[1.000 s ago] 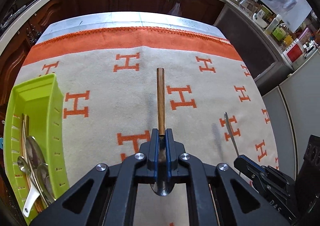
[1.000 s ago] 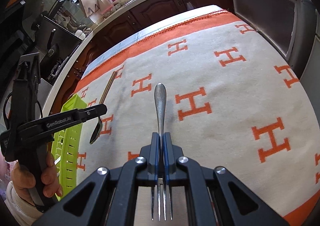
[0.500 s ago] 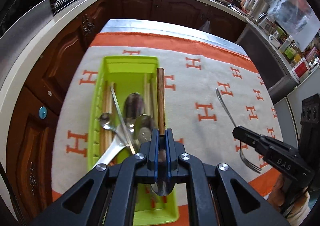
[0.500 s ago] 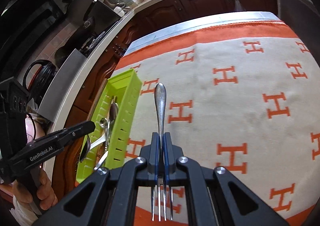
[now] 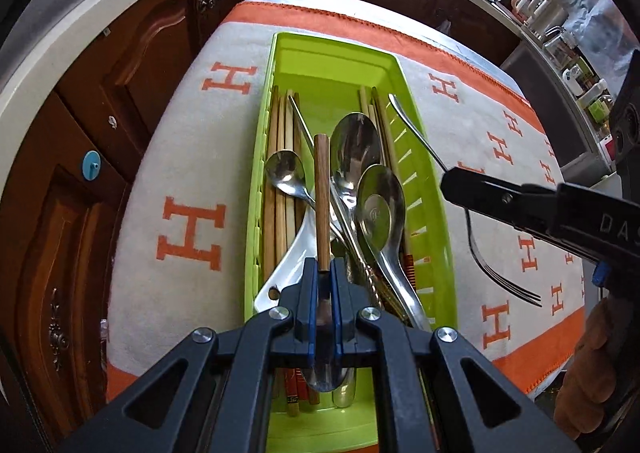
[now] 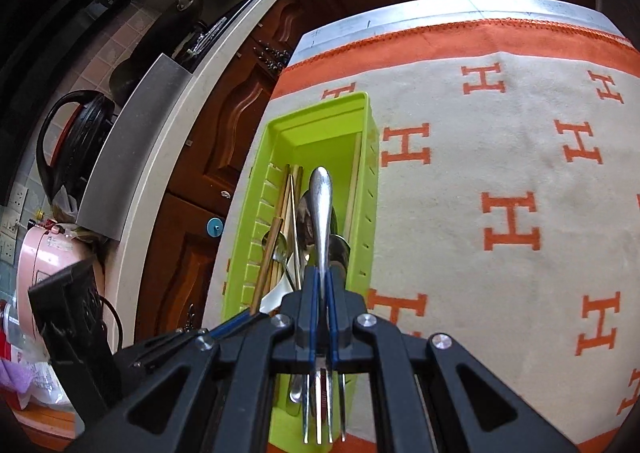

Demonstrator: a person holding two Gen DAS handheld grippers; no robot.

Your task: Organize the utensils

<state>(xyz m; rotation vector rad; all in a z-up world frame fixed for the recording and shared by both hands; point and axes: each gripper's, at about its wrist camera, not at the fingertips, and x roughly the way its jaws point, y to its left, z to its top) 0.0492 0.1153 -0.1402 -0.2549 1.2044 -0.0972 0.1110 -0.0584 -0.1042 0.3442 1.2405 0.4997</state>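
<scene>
Most utensils were already laid in the green tray (image 5: 424,189), while a wooden-handled spoon (image 5: 321,189) and a fork (image 6: 322,213) were held clamped above it in the left gripper (image 5: 325,273) and right gripper (image 6: 322,281), 2 pieces left unplaced.

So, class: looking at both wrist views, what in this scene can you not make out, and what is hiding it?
- Left wrist view: the wooden-handled spoon has its bowl half hidden under the left gripper.
- Left wrist view: the near end of the green tray, with the chopstick tips, lies behind the gripper body.
- Right wrist view: the fork blocks the spoons beneath it; the right gripper covers its neck.
- Counter clutter: too small to identify.
</scene>
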